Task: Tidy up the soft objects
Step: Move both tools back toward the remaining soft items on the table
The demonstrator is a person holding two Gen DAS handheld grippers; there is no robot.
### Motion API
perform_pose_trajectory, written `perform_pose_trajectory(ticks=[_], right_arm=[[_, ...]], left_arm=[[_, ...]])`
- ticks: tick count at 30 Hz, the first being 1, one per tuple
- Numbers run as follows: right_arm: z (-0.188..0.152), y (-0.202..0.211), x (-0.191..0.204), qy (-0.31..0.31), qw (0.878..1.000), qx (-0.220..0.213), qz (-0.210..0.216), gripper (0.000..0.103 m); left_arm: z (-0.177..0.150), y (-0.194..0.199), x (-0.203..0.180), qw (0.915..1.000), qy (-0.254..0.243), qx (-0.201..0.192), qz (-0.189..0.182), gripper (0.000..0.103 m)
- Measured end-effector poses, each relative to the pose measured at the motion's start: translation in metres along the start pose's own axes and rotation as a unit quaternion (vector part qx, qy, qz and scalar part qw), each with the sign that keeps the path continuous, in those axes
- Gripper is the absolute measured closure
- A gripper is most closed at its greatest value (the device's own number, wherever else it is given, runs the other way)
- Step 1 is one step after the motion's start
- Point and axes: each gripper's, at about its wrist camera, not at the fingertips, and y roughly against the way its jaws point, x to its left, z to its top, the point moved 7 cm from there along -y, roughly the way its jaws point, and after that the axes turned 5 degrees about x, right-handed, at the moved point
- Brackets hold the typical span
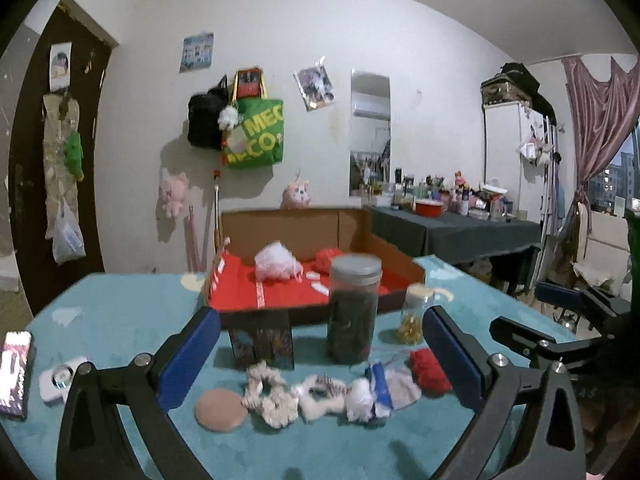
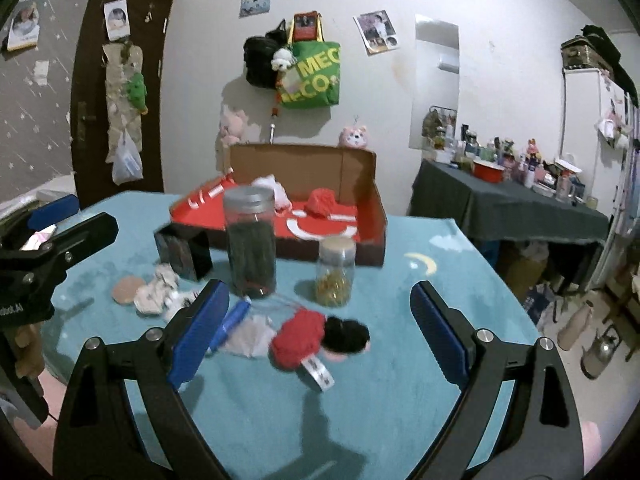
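Note:
A row of soft things lies on the teal table: a round pink puff (image 1: 221, 411), a cream scrunchie (image 1: 267, 396), a white striped bow (image 1: 324, 397), a white and blue pouch (image 1: 380, 394) and a red knit ball (image 1: 430, 370). My left gripper (image 1: 320, 356) hovers open above them, holding nothing. In the right wrist view the red knit ball (image 2: 298, 338) lies beside a black fuzzy ball (image 2: 347, 334), between the blue pads of my open right gripper (image 2: 320, 326). Behind stands a cardboard box (image 1: 280, 300) with a red floor, holding a white pompom (image 1: 276, 261) and red yarn (image 1: 329, 259).
A tall dark-filled jar (image 1: 354, 312) and a small jar of gold clips (image 1: 414, 314) stand before the box, next to a dark card box (image 1: 262, 344). A phone (image 1: 14, 372) and a small white device (image 1: 60, 378) lie at the table's left. A cluttered dark side table (image 2: 508, 208) stands at the right.

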Motion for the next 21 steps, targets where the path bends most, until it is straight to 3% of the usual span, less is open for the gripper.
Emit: perform_pose_trajectory(ticks=[9, 21], right_arm=[[-0.046, -0.030, -0.002, -0.028, 0.999, 0.044, -0.009, 0.010], [-0.061, -0.052, 0.005, -0.029, 0.997, 0.073, -0.001, 0.010]], left_arm=[[-0.055, -0.037, 0.009, 0.9975, 0.032, 0.062, 0.007, 0.000], [-0.070, -0.050, 0.017, 0.9947, 0.027, 0.097, 0.020, 0.000]])
